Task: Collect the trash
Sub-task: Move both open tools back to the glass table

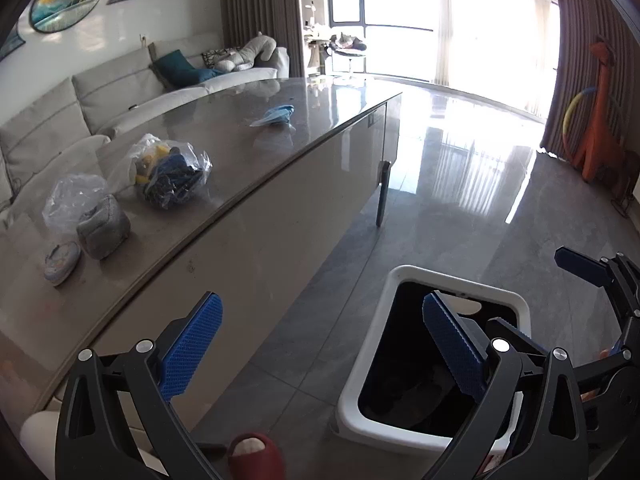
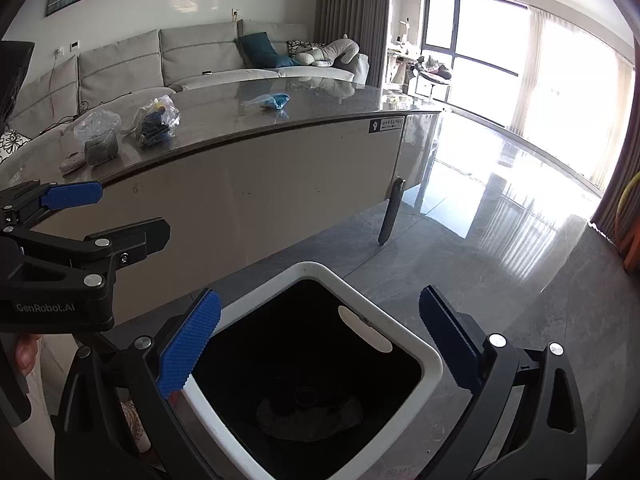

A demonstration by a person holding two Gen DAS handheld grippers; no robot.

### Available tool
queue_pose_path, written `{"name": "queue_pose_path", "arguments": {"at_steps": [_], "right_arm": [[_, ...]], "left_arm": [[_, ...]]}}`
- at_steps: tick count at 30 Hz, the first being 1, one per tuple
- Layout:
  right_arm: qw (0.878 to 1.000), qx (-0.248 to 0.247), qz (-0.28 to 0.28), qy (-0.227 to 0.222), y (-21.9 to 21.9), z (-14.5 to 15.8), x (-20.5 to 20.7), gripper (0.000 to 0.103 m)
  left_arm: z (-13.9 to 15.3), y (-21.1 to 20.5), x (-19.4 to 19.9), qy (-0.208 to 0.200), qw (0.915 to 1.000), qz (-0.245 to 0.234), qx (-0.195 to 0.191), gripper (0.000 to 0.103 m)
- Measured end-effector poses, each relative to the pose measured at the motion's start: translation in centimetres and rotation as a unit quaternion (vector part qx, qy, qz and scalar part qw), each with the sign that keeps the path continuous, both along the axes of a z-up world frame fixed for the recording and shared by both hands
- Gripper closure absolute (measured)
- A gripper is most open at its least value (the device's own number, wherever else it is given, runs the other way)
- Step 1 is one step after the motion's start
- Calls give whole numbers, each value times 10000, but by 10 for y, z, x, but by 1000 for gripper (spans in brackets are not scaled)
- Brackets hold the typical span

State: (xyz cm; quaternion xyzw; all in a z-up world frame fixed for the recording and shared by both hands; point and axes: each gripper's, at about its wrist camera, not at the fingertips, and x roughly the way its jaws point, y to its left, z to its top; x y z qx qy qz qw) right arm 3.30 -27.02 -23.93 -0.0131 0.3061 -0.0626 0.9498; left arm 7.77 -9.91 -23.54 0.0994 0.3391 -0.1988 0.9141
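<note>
The trash lay on the table [image 1: 280, 148], up and to the left of the left gripper [image 1: 320, 344]: a clear bag of blue and yellow scraps [image 1: 172, 172], a second clear bag [image 1: 76, 196] against a grey lump [image 1: 105, 226], a small round disc [image 1: 61, 260], and a blue wrapper [image 1: 276, 116] farther off. The bin [image 2: 416, 344] stood on the floor right under the right gripper [image 2: 320, 340], lined in black, something dark at its bottom, possibly earlier waste. Both grippers hung spread wide and empty, the right poised over the bin's mouth, probably so that a drop would fall straight in. The left gripper's body read "GenRobot.AI"; the sticker [image 2: 386, 125] on the table's edge was too small to read.
</note>
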Motion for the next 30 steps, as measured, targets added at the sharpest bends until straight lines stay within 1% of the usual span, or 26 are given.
{"name": "queue_pose_path", "arguments": {"at_steps": [5, 11, 14, 18, 26, 30], "right_arm": [[9999, 58, 35, -152, 3, 12, 1, 4], [9992, -56, 202, -333, 17, 25, 7, 4], [9983, -48, 357, -449, 28, 35, 16, 4], [9967, -69, 545, -602, 43, 47, 31, 4], [9912, -180, 1000, -852, 85, 70, 63, 4], [9878, -171, 1234, -937, 104, 81, 79, 4]], "left_arm": [[3, 7, 1, 0, 9999, 110, -60, 5], [10, 23, 6, -60, 9992, 365, -140, 5], [17, 36, 11, -44, 9983, 553, -205, 5], [30, 57, 16, -210, 9962, 809, -248, 5], [51, 105, 34, -332, 9902, 1297, -394, 5], [61, 125, 42, -458, 9878, 1445, -366, 5]]}}
